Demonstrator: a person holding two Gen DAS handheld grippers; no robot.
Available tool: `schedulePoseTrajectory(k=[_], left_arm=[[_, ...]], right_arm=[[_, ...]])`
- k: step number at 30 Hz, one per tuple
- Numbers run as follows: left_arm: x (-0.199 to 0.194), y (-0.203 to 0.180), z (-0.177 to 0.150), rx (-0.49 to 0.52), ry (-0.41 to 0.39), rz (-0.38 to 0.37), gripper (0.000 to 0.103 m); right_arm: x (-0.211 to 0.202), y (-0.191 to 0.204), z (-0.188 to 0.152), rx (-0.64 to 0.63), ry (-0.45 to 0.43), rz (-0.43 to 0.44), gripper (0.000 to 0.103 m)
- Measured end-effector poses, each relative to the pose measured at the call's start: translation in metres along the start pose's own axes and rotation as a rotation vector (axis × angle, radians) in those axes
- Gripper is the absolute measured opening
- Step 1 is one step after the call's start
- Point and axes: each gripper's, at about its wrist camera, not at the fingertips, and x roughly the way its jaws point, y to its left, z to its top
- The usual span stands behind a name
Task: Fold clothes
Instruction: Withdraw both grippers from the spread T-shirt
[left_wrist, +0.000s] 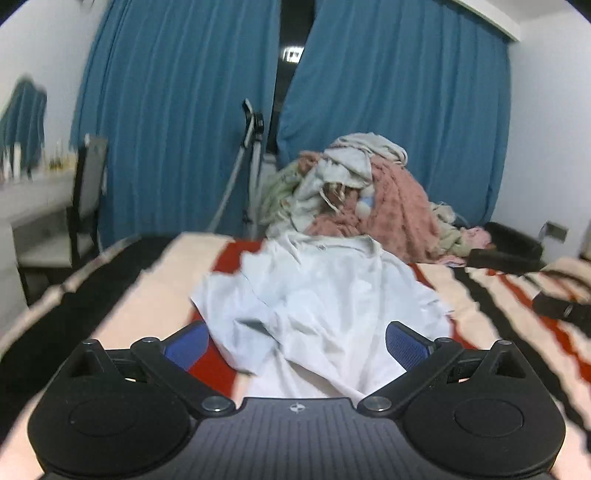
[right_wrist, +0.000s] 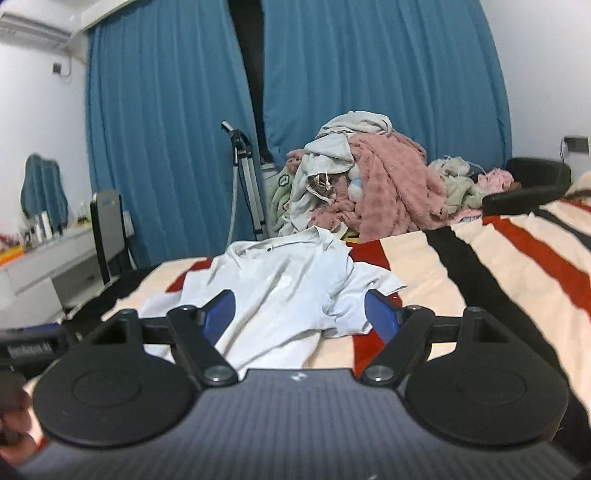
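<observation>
A white short-sleeved shirt (left_wrist: 314, 295) lies crumpled on the striped bedspread (left_wrist: 155, 280), collar away from me. My left gripper (left_wrist: 297, 343) is open, its blue pads (left_wrist: 406, 345) spread on either side of the shirt's near hem, with cloth lying between them. In the right wrist view the same shirt (right_wrist: 280, 288) lies with its collar at the far end and one sleeve out to the right. My right gripper (right_wrist: 299, 314) is open too, hovering over the shirt's near part, blue fingertips (right_wrist: 380, 314) wide apart. Part of the left gripper (right_wrist: 29, 347) shows at the left edge.
A heap of pink, grey and green laundry (left_wrist: 354, 192) rises behind the shirt at the bed's far side. A black chair (right_wrist: 528, 184) stands at the right, a tripod (right_wrist: 247, 184) before the blue curtains (right_wrist: 166, 129), and a white desk with a chair (right_wrist: 107, 236) at the left.
</observation>
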Motion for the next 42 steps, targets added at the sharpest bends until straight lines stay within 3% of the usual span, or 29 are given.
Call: schedulePoseTrajectory(k=[1, 4, 6, 9, 11, 12, 19, 27, 40, 42], left_arm=[[0.004, 0.001, -0.003, -0.002, 0.003, 0.004, 0.103], [0.015, 0.009, -0.007, -0.048, 0.028, 0.005, 0.103], [0.018, 0.012, -0.007, -0.069, 0.039, 0.01, 0.103], [0.02, 0.012, -0.005, -0.064, 0.036, 0.016, 0.103], [0.019, 0.009, -0.006, -0.053, 0.037, 0.015, 0.103], [0.019, 0.007, -0.007, -0.048, 0.04, 0.017, 0.103], [0.029, 0.002, -0.014, -0.055, 0.084, 0.02, 0.103], [0.048, 0.014, -0.021, -0.162, 0.146, 0.042, 0.103], [0.078, 0.021, -0.024, -0.096, 0.173, 0.078, 0.103], [0.087, 0.03, -0.022, -0.131, 0.196, 0.091, 0.103]], right_arm=[[0.001, 0.0, 0.0, 0.003, -0.001, 0.001, 0.078], [0.005, 0.001, -0.002, 0.012, -0.002, 0.002, 0.055], [0.007, 0.002, -0.003, 0.019, -0.004, 0.003, 0.054], [0.007, 0.001, -0.003, 0.026, -0.014, 0.006, 0.059], [0.007, 0.001, -0.003, 0.034, -0.013, 0.002, 0.081], [0.006, 0.001, -0.004, 0.039, -0.017, -0.001, 0.083], [0.007, 0.0, -0.006, 0.054, -0.003, -0.014, 0.083], [0.017, 0.003, -0.014, 0.044, 0.038, -0.027, 0.083], [0.034, -0.002, -0.021, 0.095, 0.073, -0.026, 0.083], [0.037, -0.004, -0.023, 0.108, 0.082, -0.028, 0.083]])
